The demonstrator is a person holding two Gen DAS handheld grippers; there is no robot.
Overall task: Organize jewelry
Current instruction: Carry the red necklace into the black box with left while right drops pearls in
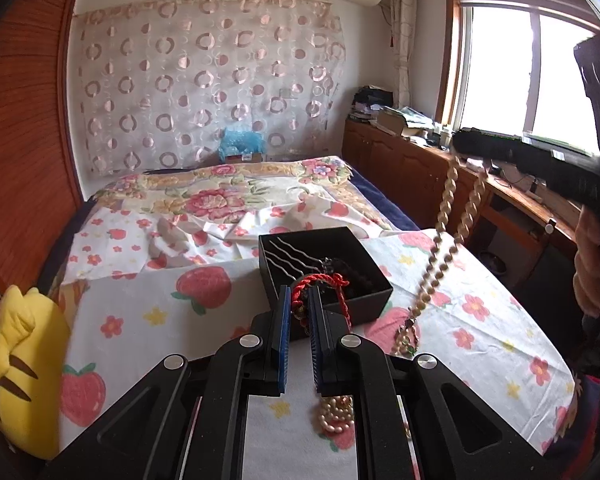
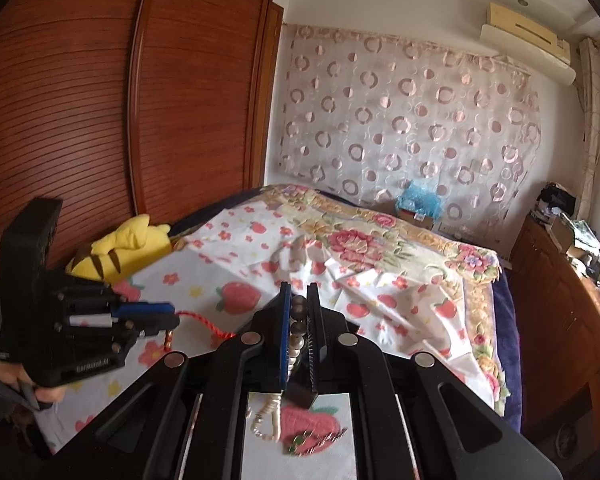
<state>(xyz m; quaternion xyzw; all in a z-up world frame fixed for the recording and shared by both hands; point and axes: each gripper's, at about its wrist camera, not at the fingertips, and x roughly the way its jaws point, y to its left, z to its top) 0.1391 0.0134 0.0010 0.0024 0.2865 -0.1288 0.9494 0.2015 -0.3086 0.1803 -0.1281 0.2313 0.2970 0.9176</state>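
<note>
In the left wrist view my left gripper (image 1: 301, 300) is shut on a red cord bracelet (image 1: 320, 285) and holds it over the near edge of a black open box (image 1: 374, 300) on the bed. The box holds wavy silver hairpins (image 1: 288, 258) and dark beads. My right gripper (image 1: 466, 142) is shut on a pearl necklace (image 1: 444, 236) that hangs in two strands to the sheet right of the box. In the right wrist view my right gripper (image 2: 299, 300) pinches the pearls (image 2: 298, 334); the left gripper (image 2: 168, 318) trails the red cord (image 2: 208, 325).
A strawberry-print sheet (image 1: 180, 320) covers the bed. A second pearl pile (image 1: 336, 412) lies under my left gripper. A yellow plush toy (image 1: 24, 372) sits at the left edge. A wooden wardrobe (image 2: 100, 100) stands at the left, a wooden sideboard (image 1: 412, 168) under the window.
</note>
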